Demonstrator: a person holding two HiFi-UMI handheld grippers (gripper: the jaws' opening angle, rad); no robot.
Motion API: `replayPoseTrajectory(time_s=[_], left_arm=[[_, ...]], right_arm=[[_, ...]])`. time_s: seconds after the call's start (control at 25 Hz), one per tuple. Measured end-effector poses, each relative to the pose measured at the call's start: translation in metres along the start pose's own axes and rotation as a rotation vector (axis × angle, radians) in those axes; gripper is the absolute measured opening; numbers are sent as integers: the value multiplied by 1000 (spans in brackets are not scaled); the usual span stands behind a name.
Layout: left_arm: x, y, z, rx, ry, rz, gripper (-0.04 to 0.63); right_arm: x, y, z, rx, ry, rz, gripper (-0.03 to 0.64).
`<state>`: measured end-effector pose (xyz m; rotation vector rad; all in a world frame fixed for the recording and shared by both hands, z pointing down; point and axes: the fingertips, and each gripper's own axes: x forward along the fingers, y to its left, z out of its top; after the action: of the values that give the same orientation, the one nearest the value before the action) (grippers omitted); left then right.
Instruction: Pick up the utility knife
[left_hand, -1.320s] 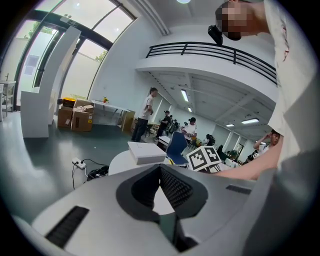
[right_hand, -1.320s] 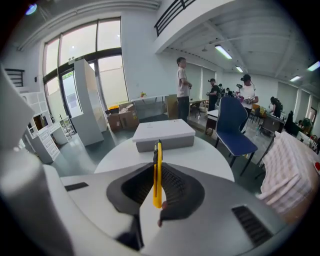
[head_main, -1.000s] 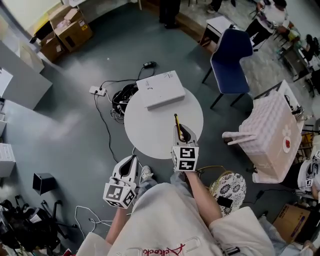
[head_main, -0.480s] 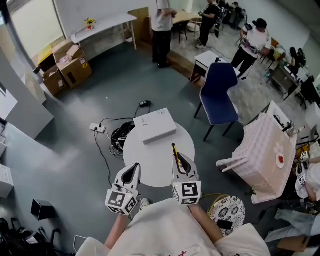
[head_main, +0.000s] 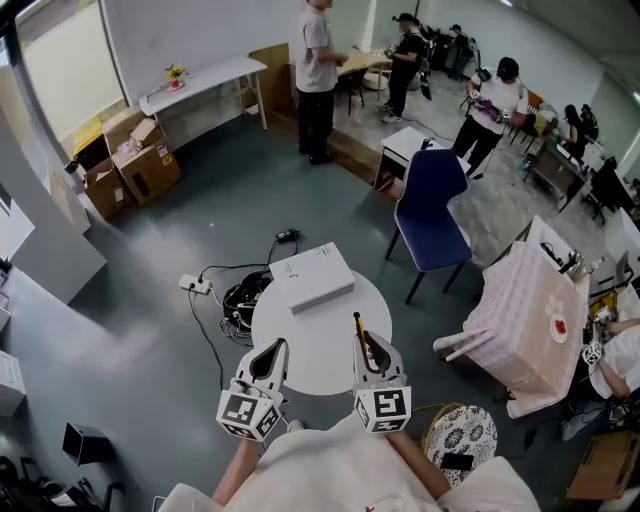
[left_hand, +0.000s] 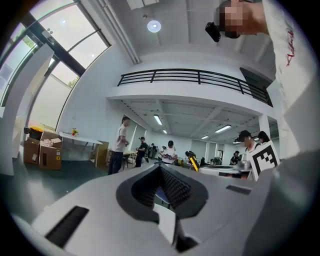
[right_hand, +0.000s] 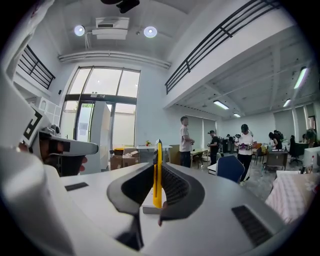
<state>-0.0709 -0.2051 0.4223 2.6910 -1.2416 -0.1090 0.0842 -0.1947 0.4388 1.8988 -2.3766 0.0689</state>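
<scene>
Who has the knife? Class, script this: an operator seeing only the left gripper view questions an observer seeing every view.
Operator: My left gripper is shut on nothing. Is the knife held?
Observer: Yes. The right gripper clamps the slim yellow utility knife between its fingers, tip sticking out past them.
Operator: What lies below?
Observer: The head view shows a round white table beneath both grippers' tips, with a flat white rectangular box on its far side.
</scene>
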Motion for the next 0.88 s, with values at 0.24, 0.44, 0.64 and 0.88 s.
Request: replayPoseTrajectory(time_s=[0.24, 0.44, 0.64, 0.88], left_arm=[[-29, 3, 0, -7, 10, -33, 12], [-61, 6, 0, -19, 21, -53, 12], [-82, -5, 4, -17, 1, -35, 12], [-92, -41, -5, -20, 7, -26, 12]], right_arm=[[-24, 35, 7, -3, -6, 6, 55], [-49, 67, 5, 24, -7, 2, 55], [-67, 83, 4, 30, -8, 38, 55], [-101, 80, 1, 31, -15, 69, 55]])
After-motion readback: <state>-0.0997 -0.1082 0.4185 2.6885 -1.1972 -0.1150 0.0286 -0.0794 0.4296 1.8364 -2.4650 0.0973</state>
